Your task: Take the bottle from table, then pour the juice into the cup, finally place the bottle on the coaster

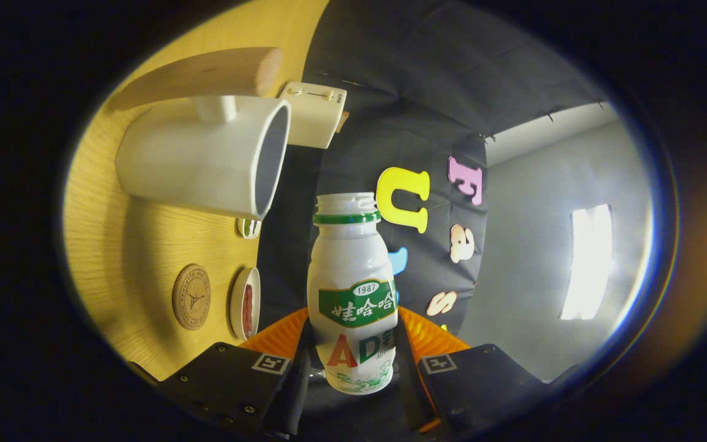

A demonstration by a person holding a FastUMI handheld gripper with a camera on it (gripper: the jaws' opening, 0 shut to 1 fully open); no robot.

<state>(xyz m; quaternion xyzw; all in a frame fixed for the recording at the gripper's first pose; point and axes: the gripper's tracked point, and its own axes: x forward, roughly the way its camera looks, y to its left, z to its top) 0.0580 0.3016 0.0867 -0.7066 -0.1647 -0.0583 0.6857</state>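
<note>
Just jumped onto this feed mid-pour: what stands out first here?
The white bottle with the green label stands out first, clamped between the gripper fingers, its cap off and its mouth open. The whole scene is rolled sideways, so the wooden table looks like a wall beside it. On that table, beyond the fingers, sits the white cup, and nearer them a round wooden coaster.
</note>
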